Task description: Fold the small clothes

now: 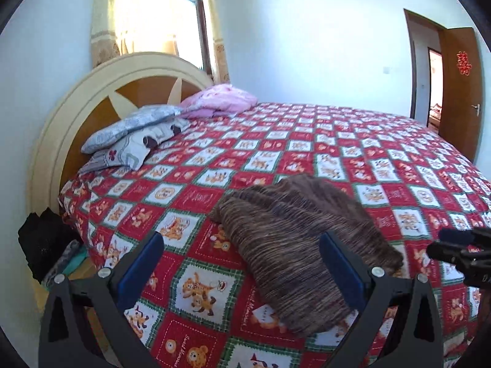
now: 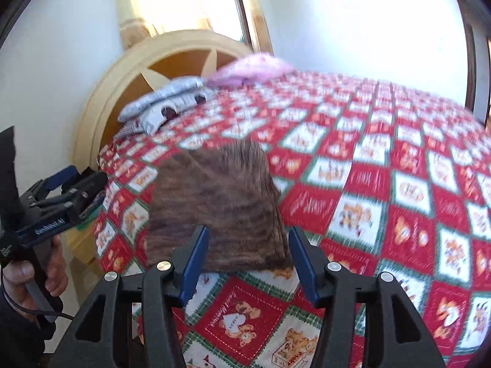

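Observation:
A brown striped knitted garment (image 1: 294, 245) lies folded on the red patterned bedspread (image 1: 307, 141), near the bed's front corner. My left gripper (image 1: 242, 239) is open and empty, held above the garment's near end. In the right wrist view the same garment (image 2: 214, 202) lies just ahead of my right gripper (image 2: 247, 236), which is open and empty, its blue pads apart over the garment's near edge. The left gripper (image 2: 58, 196) shows at the left of that view, held in a hand. The right gripper's tip (image 1: 460, 245) shows at the left wrist view's right edge.
Grey patterned pillows (image 1: 135, 132) and a pink quilt (image 1: 221, 99) lie at the round headboard (image 1: 92, 98). A low nightstand with dark cloth (image 1: 43, 245) stands left of the bed. An open wooden door (image 1: 457, 86) is far right.

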`<move>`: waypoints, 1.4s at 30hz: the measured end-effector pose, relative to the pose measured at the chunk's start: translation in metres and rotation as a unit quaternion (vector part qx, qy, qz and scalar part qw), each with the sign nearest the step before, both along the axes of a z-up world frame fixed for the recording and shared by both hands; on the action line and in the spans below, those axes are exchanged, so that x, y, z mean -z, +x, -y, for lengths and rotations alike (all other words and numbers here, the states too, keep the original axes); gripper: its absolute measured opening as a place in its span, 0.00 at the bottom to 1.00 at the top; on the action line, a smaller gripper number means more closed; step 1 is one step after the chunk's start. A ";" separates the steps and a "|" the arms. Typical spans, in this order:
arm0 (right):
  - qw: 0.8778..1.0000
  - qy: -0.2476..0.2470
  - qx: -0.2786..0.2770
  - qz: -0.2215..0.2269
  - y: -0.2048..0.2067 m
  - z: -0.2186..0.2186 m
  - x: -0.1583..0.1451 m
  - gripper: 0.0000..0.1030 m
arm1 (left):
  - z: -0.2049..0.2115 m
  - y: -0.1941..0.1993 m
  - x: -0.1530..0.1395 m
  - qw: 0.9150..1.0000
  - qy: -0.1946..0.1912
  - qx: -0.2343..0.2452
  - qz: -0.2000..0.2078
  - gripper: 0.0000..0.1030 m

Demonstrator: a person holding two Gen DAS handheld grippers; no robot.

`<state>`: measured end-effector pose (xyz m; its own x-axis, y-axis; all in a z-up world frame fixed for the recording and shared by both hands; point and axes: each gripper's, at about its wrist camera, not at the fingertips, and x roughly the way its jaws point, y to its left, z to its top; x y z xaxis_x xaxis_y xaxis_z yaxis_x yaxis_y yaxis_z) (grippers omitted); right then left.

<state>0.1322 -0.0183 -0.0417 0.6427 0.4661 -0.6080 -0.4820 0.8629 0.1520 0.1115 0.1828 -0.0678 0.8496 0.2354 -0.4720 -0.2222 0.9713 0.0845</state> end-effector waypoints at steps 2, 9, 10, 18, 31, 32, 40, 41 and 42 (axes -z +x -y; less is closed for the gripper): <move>1.000 0.005 0.002 0.021 -0.009 0.001 -0.011 0.56 | 0.004 -0.004 -0.006 1.000 -0.001 0.003 0.008 1.00; 0.998 0.014 0.002 0.064 -0.028 0.002 -0.030 0.58 | 0.015 -0.014 -0.015 1.000 -0.002 0.010 0.024 1.00; 0.998 0.015 0.002 0.065 -0.029 0.001 -0.031 0.58 | 0.016 -0.014 -0.015 1.000 -0.002 0.011 0.023 1.00; 0.998 0.017 0.004 0.068 -0.031 0.001 -0.032 0.58 | 0.018 -0.014 -0.015 1.000 -0.004 0.008 0.023 1.00; 0.997 0.015 -0.003 0.069 -0.034 -0.003 -0.031 0.59 | 0.017 -0.016 -0.014 1.000 -0.006 0.004 0.023 1.00; 0.997 0.015 -0.004 0.070 -0.034 -0.003 -0.031 0.59 | 0.016 -0.017 -0.014 1.000 -0.007 0.004 0.022 1.00; 0.998 0.015 -0.004 0.069 -0.035 -0.004 -0.031 0.59 | 0.016 -0.017 -0.013 1.000 -0.007 0.004 0.022 1.00; 0.997 0.014 -0.005 0.069 -0.035 -0.004 -0.031 0.59 | 0.017 -0.017 -0.013 1.000 -0.007 0.004 0.021 1.00; 0.997 0.014 -0.004 0.069 -0.035 -0.004 -0.032 0.59 | 0.016 -0.017 -0.014 1.000 -0.007 0.004 0.022 1.00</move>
<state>0.0968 -0.0140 -0.0101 0.7158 0.4876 -0.4998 -0.5072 0.8551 0.1078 0.0948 0.1663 -0.0543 0.8713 0.2228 -0.4373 -0.2183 0.9739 0.0613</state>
